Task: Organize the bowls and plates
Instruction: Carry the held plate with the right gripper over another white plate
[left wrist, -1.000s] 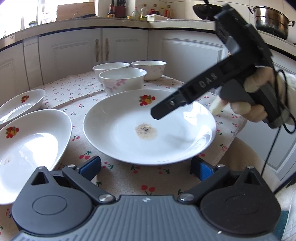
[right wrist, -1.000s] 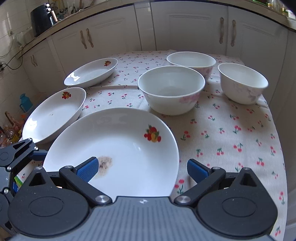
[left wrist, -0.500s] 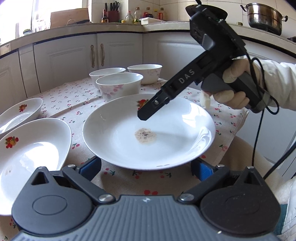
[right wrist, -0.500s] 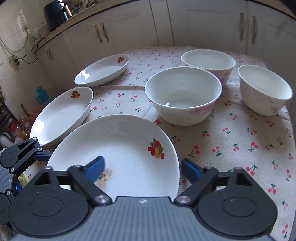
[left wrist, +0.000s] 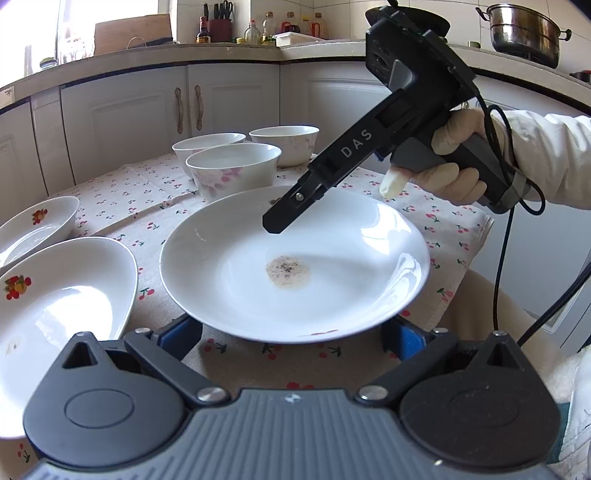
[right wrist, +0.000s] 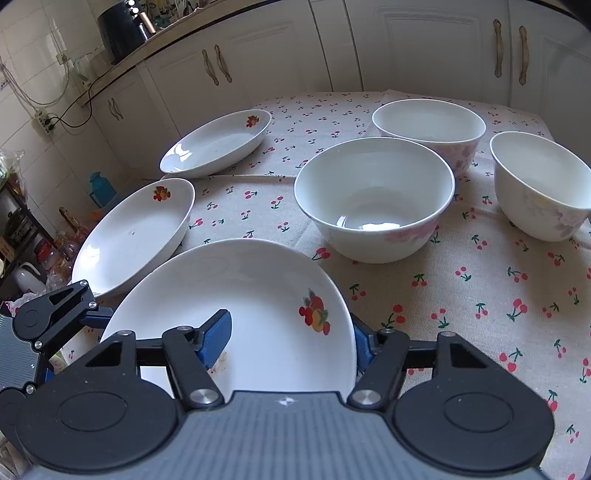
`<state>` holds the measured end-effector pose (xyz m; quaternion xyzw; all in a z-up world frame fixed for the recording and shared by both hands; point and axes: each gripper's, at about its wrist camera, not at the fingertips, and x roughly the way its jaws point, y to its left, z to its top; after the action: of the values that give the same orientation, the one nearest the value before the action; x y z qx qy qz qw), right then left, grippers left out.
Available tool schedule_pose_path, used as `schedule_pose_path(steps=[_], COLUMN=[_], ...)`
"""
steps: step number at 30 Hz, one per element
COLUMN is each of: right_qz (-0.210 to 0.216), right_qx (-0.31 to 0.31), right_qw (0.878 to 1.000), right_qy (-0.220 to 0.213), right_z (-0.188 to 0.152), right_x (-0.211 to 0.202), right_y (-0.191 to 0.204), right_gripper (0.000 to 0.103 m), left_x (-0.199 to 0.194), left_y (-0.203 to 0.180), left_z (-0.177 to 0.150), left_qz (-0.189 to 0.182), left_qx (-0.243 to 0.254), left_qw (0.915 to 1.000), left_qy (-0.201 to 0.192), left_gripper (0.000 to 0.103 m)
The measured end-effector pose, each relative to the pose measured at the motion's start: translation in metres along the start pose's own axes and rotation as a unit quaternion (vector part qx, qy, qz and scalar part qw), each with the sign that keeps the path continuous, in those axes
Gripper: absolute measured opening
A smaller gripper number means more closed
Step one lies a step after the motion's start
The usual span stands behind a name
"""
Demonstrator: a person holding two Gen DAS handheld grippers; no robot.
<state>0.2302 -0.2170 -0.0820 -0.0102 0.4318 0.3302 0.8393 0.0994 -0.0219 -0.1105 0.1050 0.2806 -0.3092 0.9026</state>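
Note:
A white plate [left wrist: 295, 266] with a brown stain and a fruit print lies nearest me on the cherry tablecloth; it also shows in the right wrist view [right wrist: 258, 310]. My left gripper [left wrist: 291, 336] is open, its blue pads at the plate's near rim. My right gripper [right wrist: 288, 339] is open and straddles the plate's edge, one pad over the plate, one outside the rim. Two more fruit-print plates [right wrist: 136, 236] [right wrist: 218, 142] lie to the left. Three white bowls [right wrist: 375, 197] [right wrist: 430, 127] [right wrist: 539, 184] stand behind.
The table [right wrist: 498, 295] stands among white kitchen cabinets [left wrist: 147, 118]. A counter [left wrist: 221, 55] with bottles and a steel pot [left wrist: 524, 31] runs behind. The table's right edge [left wrist: 476, 243] drops off near the person's arm.
My right gripper has come lower and nearer the stained plate, and its pads now straddle the rim. The left gripper has barely moved.

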Motion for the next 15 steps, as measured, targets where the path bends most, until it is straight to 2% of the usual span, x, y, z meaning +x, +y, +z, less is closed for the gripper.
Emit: schedule_pose_path(steps=[15], right_qz=[0.023], right_qx=[0.027], right_qw=[0.999], right_qy=[0.006], right_z=[0.0006], right_x=[-0.0021], right_y=[-0.0070], right_gripper=[0.070], left_x=[0.0023], left_y=[0.0014], left_z=[0.0022], left_qz=[-0.005], left_qx=[0.004], left_qw=[1.0000], left_qy=[0.006], left_gripper=[0.102])
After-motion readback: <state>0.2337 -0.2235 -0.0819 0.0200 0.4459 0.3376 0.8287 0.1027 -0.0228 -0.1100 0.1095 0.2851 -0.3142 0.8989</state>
